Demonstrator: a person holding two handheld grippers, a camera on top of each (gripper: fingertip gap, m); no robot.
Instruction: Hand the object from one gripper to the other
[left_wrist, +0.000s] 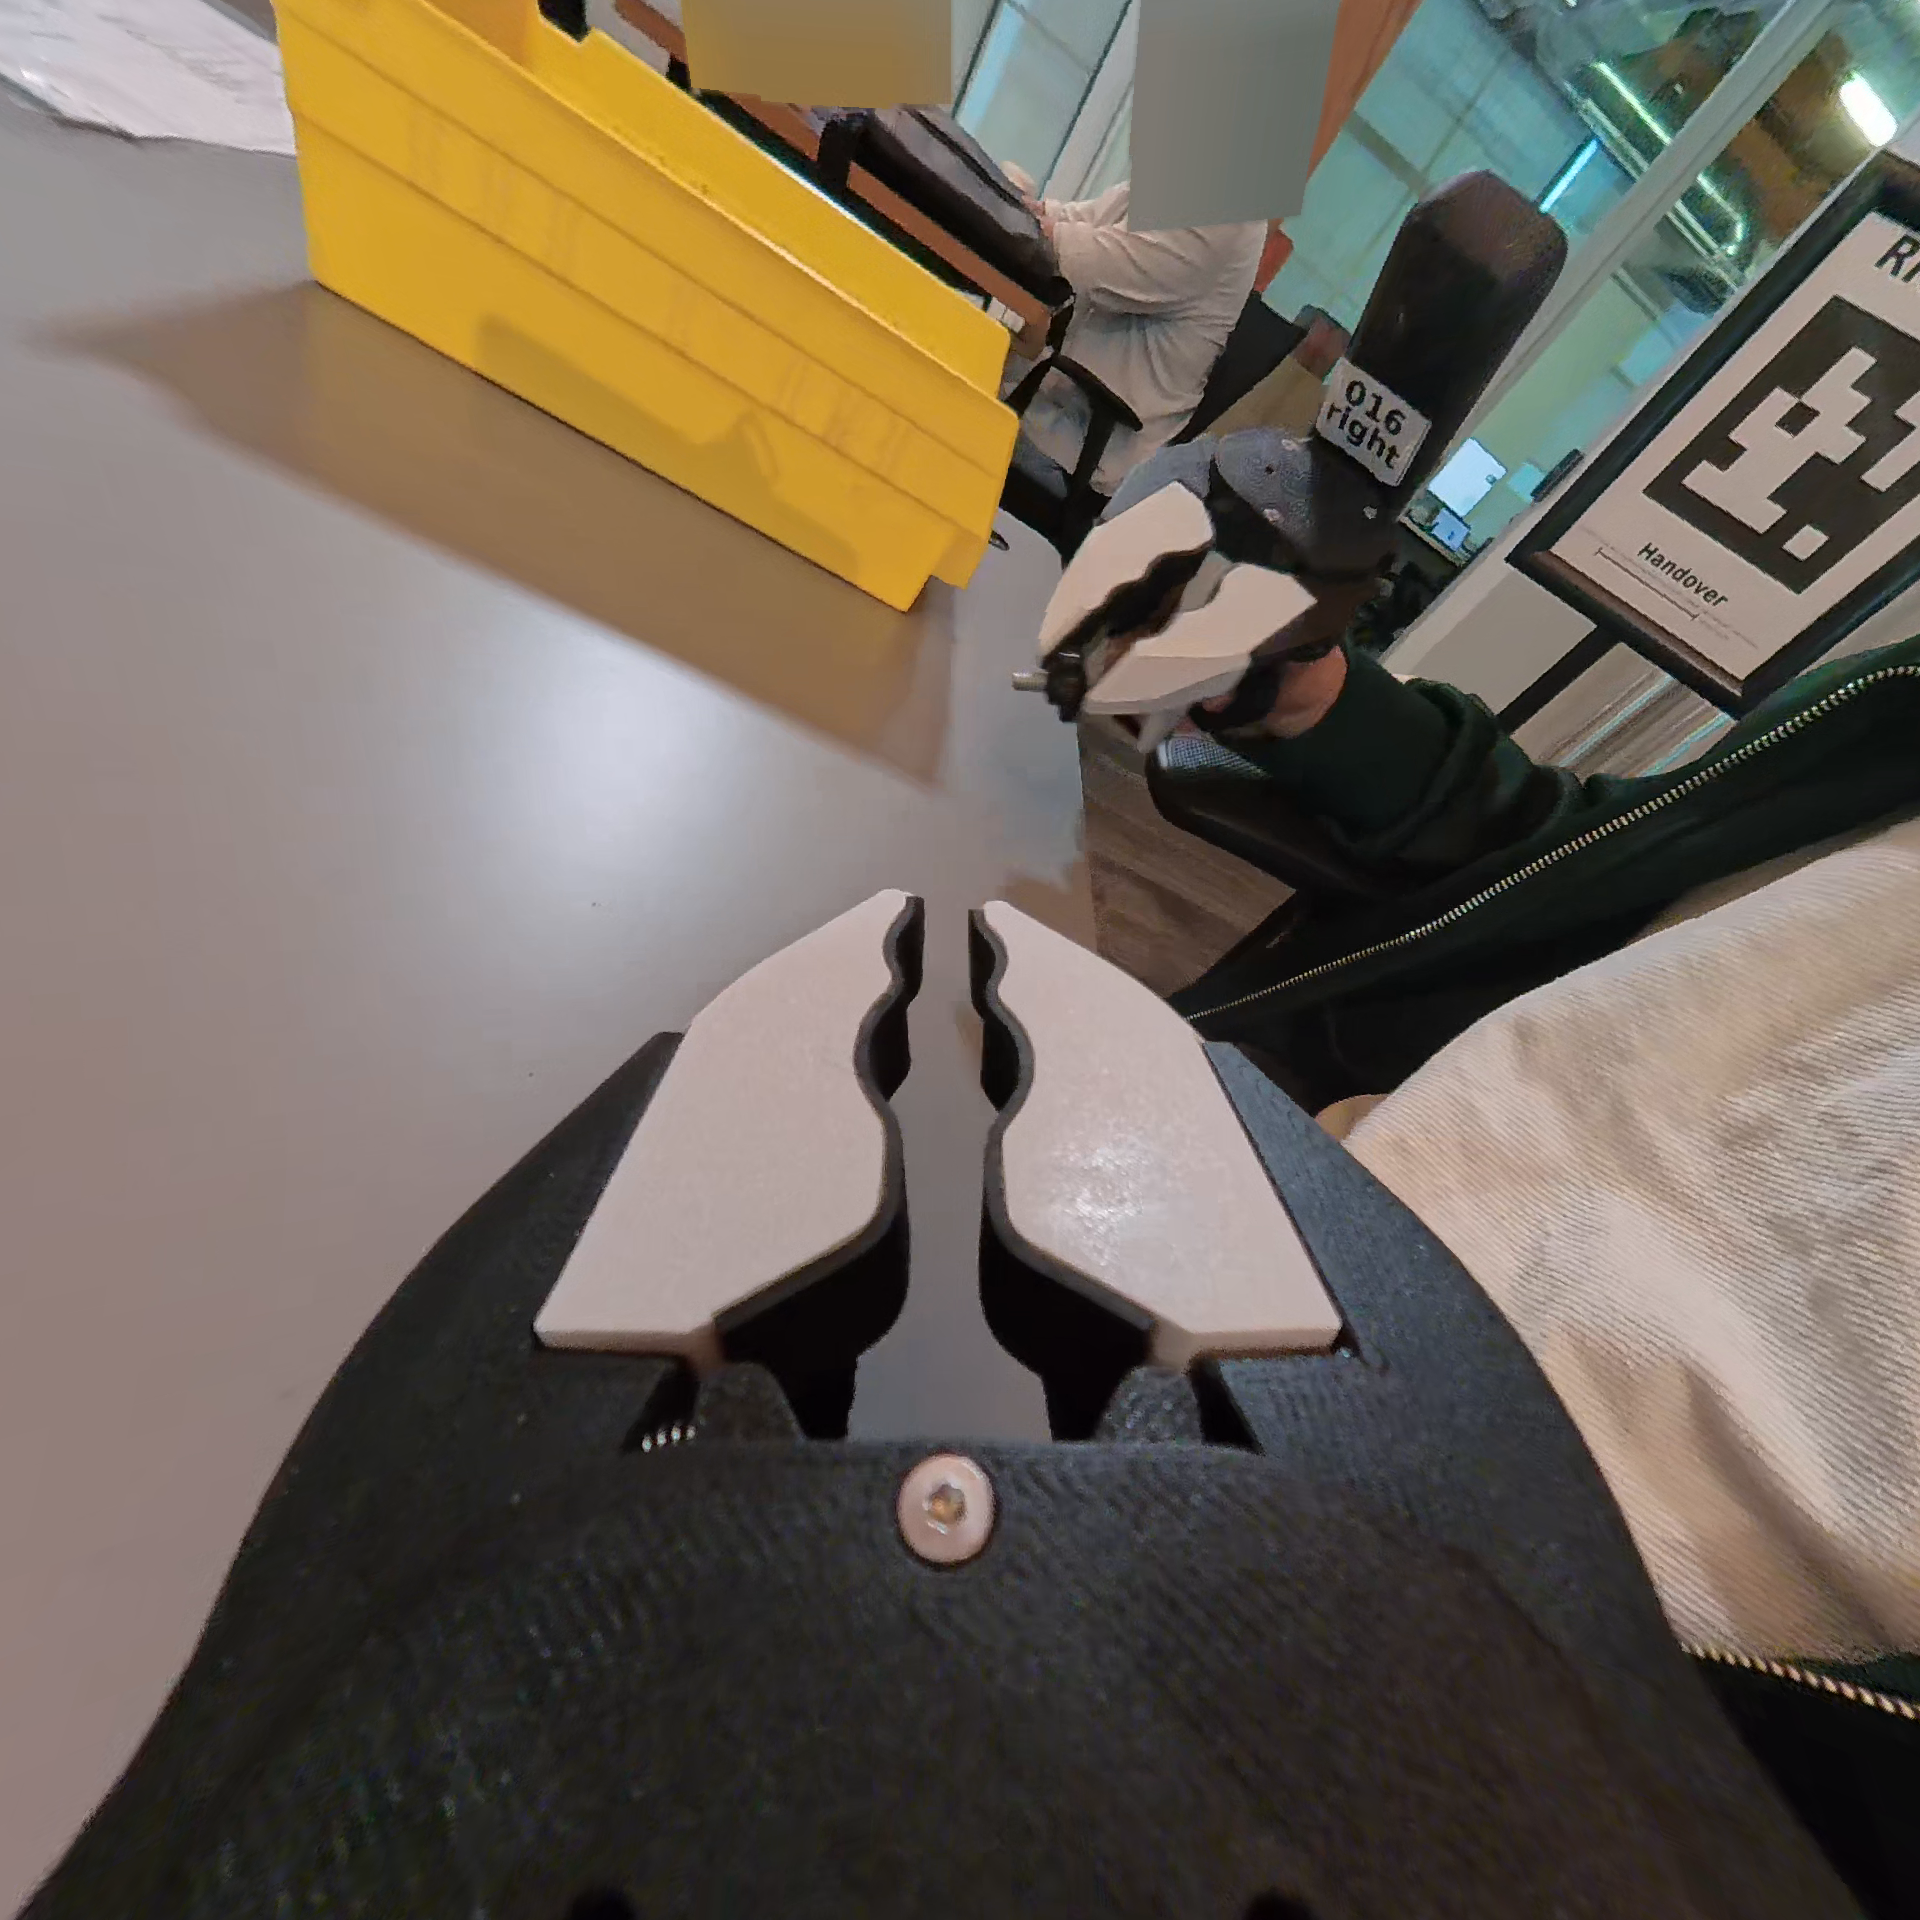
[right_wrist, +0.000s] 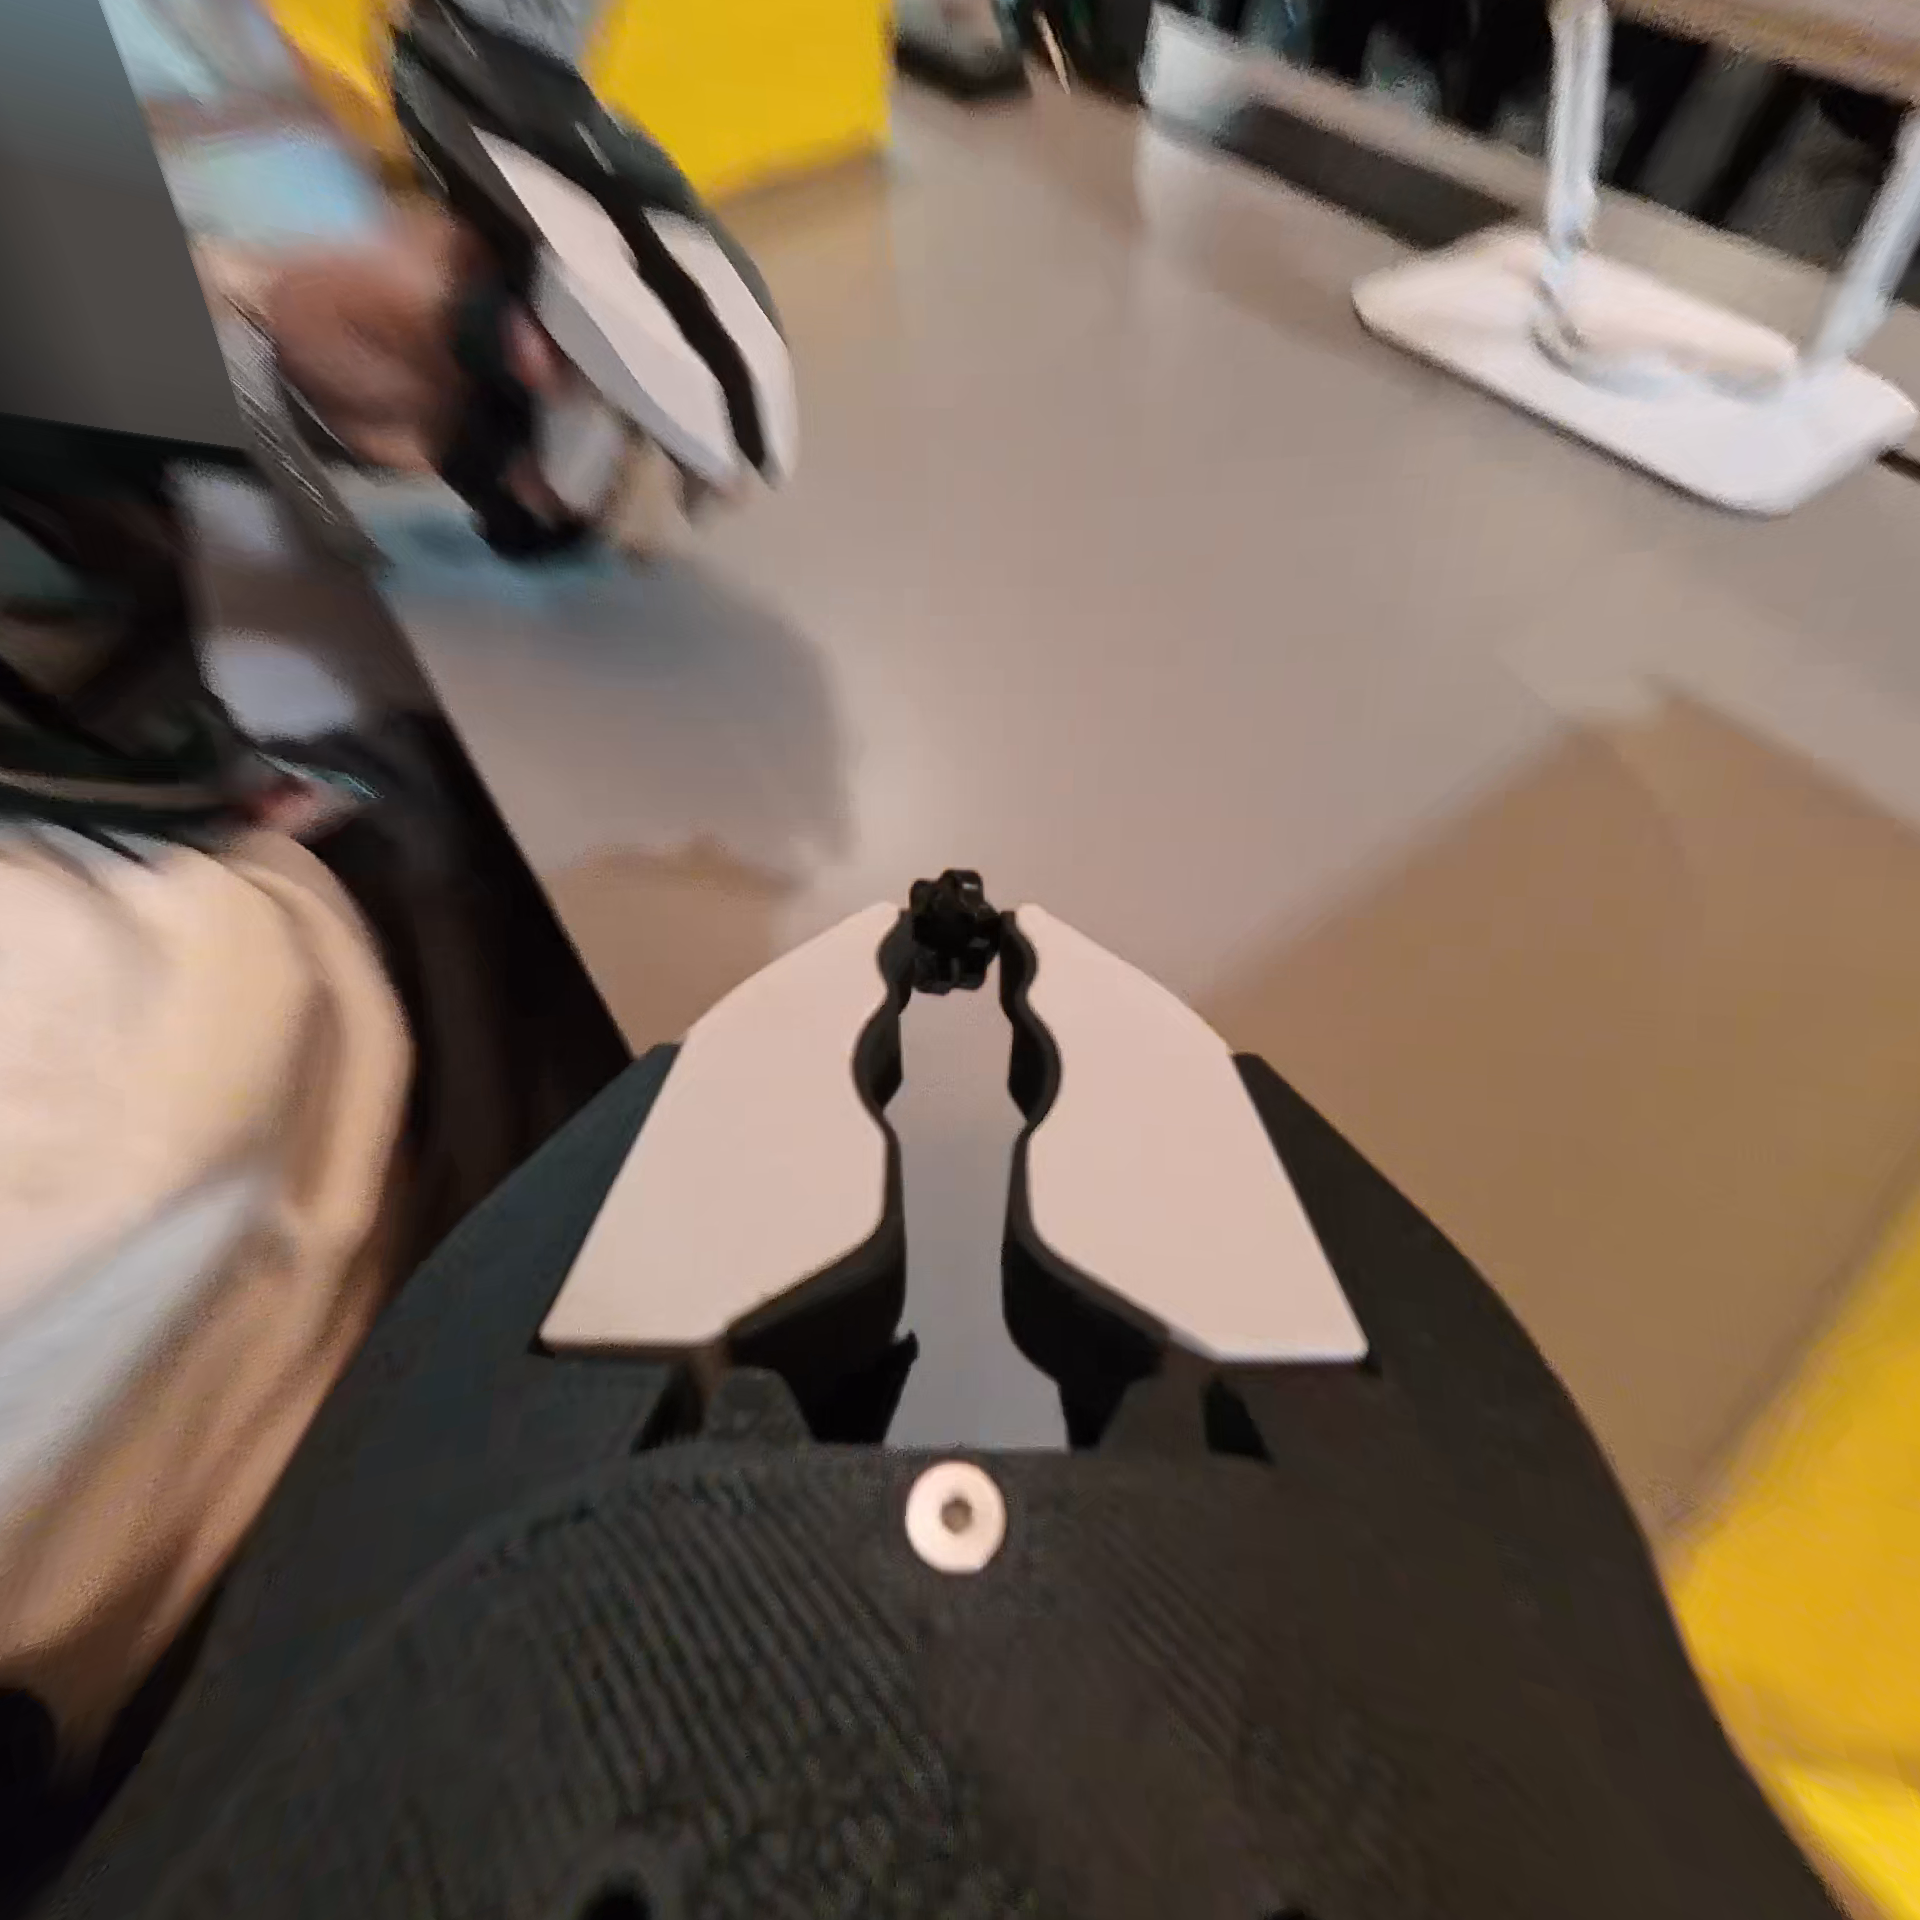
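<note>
My right gripper is shut on a small black knobby object pinched at its fingertips. In the left wrist view the right gripper is held in the air off the table's right edge, and the object sticks out of its tips with a short metal pin. My left gripper is low over the grey table, its fingers only a narrow slit apart and holding nothing. The left gripper also shows blurred at the upper left of the right wrist view. The two grippers are apart.
A yellow bin stands on the table at the back. A white stand base sits at the far right. A framed marker sign stands off the table. People sit on chairs behind. The person's dark sleeve and light trousers are at the right. Left tips to right tips: about 15 cm.
</note>
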